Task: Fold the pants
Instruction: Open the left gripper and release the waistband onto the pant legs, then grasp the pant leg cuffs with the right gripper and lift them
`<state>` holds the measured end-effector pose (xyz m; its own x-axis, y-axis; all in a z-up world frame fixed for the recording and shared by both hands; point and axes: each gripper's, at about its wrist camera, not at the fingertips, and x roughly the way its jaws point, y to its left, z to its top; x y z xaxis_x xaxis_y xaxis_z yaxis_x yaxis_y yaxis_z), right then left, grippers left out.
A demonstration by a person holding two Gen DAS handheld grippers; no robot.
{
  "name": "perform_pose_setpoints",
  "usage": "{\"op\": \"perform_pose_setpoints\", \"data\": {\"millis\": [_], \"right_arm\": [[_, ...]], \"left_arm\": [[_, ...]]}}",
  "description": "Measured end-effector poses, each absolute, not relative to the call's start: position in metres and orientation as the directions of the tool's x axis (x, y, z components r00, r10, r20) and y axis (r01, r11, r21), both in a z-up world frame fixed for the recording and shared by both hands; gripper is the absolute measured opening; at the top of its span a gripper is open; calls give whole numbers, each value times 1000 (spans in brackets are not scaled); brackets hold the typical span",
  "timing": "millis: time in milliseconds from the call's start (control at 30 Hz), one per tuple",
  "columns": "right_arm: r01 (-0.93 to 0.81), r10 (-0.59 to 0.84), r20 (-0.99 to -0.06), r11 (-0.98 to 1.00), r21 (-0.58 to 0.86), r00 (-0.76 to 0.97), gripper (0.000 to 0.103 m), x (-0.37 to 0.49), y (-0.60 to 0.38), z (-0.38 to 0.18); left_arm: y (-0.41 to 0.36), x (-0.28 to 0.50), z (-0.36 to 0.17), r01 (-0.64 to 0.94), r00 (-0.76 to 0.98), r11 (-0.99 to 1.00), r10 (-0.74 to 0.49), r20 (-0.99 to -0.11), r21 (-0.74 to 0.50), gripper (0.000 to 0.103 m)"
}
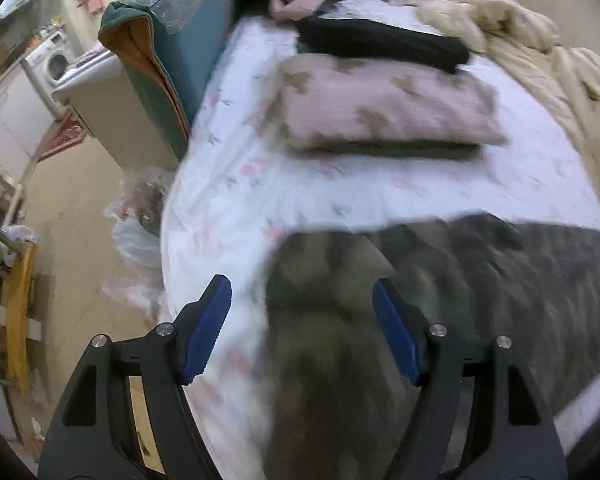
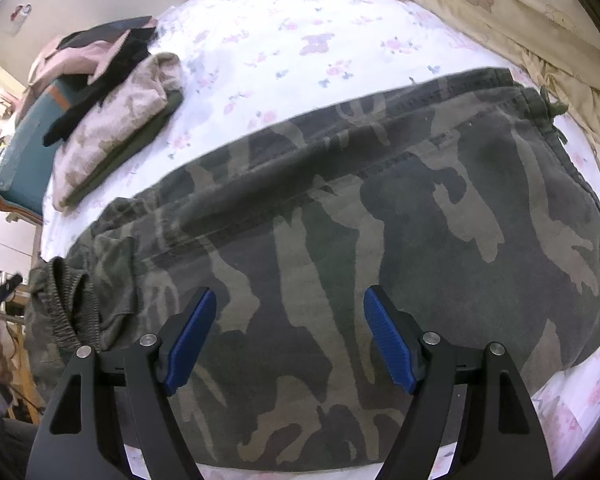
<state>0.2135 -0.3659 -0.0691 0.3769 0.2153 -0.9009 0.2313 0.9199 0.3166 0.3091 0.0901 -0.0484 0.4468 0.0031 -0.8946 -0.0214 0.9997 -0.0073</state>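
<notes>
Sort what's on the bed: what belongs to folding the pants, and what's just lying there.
For the job: camo pants, left gripper, right gripper, both open.

Lying about: folded pink garment, black garment, cream quilt, teal cushion, floral sheet.

Pants (image 2: 340, 240): heavy woven cloth, matt, camouflage print, with a ribbed elastic cuff (image 2: 72, 304).
Bed sheet (image 2: 300, 40): thin smooth cloth, matt, floral print.
Quilt (image 2: 520, 12): soft cream cloth, creased.
Folded stack (image 1: 384, 100): matt cloth, a pale printed piece on a plain olive piece.
Right gripper (image 2: 290, 336) and left gripper (image 1: 302, 332): matt black plastic-looking arms, 2 blue ridged pads (image 2: 192, 336) each, bright metal pins (image 2: 431, 338).
Bags (image 1: 136, 232) on the floor: glossy clear plastic film.
Washing machine (image 1: 52, 60): smooth white casing.
</notes>
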Motion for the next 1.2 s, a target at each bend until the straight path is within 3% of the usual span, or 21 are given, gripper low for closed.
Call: {"op": "perform_pose_setpoints", "data": {"millis": [67, 200, 300, 367, 500, 733, 867, 1000, 1100, 1200], "right_arm": [[216, 210, -899, 926, 309, 386, 78, 212, -362, -64], [191, 206, -900, 936, 296, 385, 78, 208, -356, -61], [202, 197, -906, 936, 287, 375, 78, 205, -358, -61], [211, 196, -902, 933, 292, 383, 78, 200, -361, -59], [244, 174, -909, 928, 280, 380, 78, 190, -373, -57], [363, 174, -866, 856, 368, 468, 78, 162, -412, -46], [580, -31, -866, 754, 308, 500, 78, 130, -471, -41], [805, -208, -902, 556, 209, 378, 82, 97, -535, -60], [864, -119, -937, 439, 248, 329, 82, 86, -564, -98], [842, -114, -922, 462, 280, 369, 83, 99, -569, -105]], "left_arm": [[78, 284, -49, 22, 427, 999, -48, -903, -43, 70], [52, 270, -88, 59, 331, 998, -27, -943, -8, 70], [35, 275, -134, 60, 234, 996, 47, -971, 63, 70], [23, 276, -145, 84, 263, 989, 97, -960, 123, 70], [20, 270, -130, 91, 279, 988, 96, -956, 125, 69], [6, 231, -58, 144, 382, 990, -57, -922, -1, 71], [-2, 219, -29, 160, 470, 986, -120, -874, -49, 72], [-5, 229, -30, 131, 482, 988, -139, -865, -86, 73], [-7, 243, -38, 98, 441, 987, -159, -883, -128, 73], [-10, 256, -52, 68, 427, 997, -48, -903, -20, 73]]}}
